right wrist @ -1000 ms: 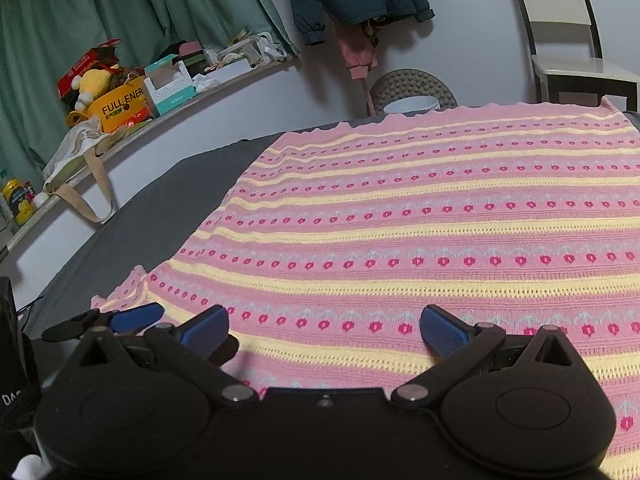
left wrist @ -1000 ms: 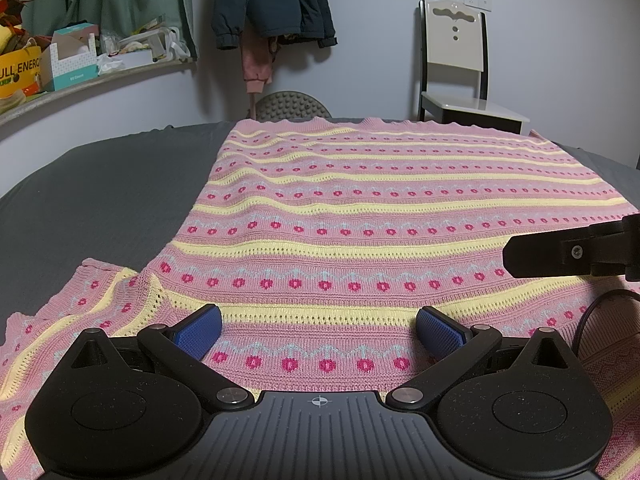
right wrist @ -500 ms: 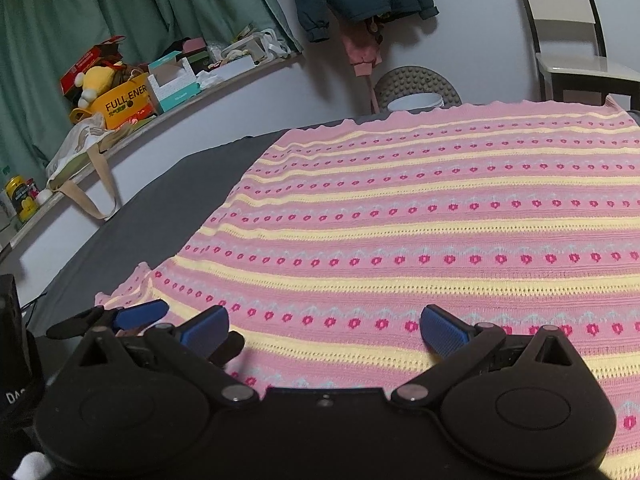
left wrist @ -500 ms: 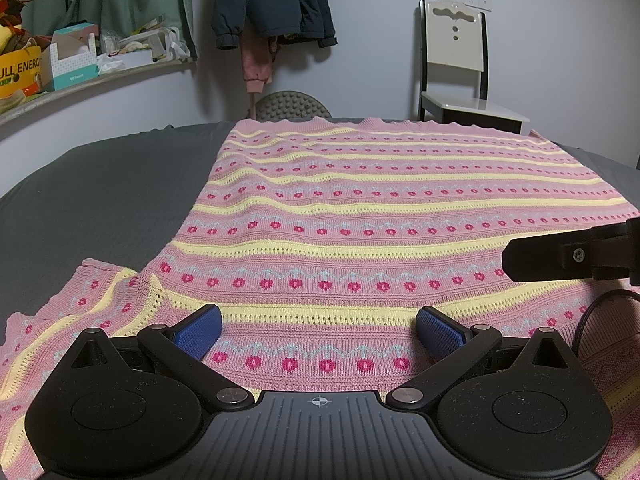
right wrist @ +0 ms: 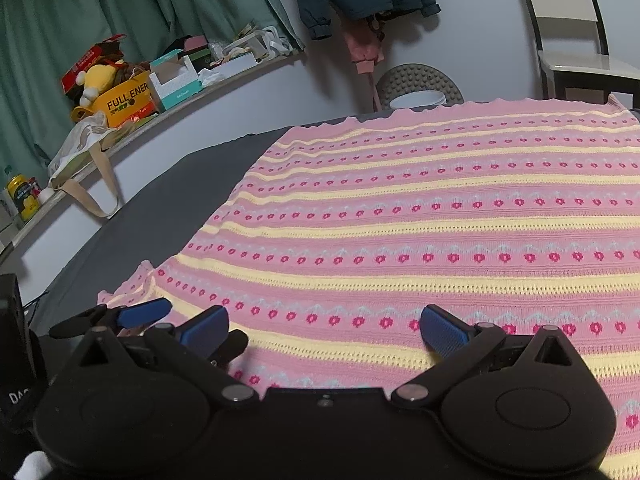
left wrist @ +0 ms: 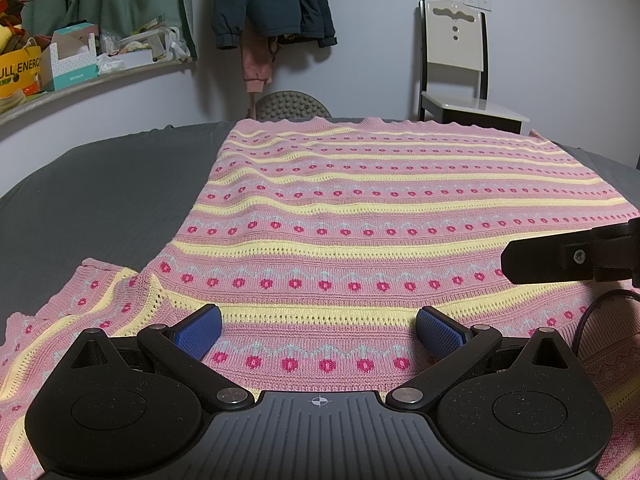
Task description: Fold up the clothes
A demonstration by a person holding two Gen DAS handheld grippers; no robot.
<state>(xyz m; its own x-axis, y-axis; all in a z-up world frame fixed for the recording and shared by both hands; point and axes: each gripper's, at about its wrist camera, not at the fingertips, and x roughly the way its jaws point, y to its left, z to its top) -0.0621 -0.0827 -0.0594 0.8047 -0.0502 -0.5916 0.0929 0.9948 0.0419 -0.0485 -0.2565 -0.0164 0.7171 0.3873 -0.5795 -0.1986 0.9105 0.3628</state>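
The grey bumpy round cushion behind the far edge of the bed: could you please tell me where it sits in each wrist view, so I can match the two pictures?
Left wrist view: the cushion sits upper centre-left, just beyond the sweater's far hem.
Right wrist view: it sits upper centre-right, with a white bowl in front.
Shared landmark: the pink garment hanging right above it.

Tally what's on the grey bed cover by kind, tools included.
Pink striped sweater: 1
Tools, both open above its near edge: 2, left tool, right tool
Total: 3
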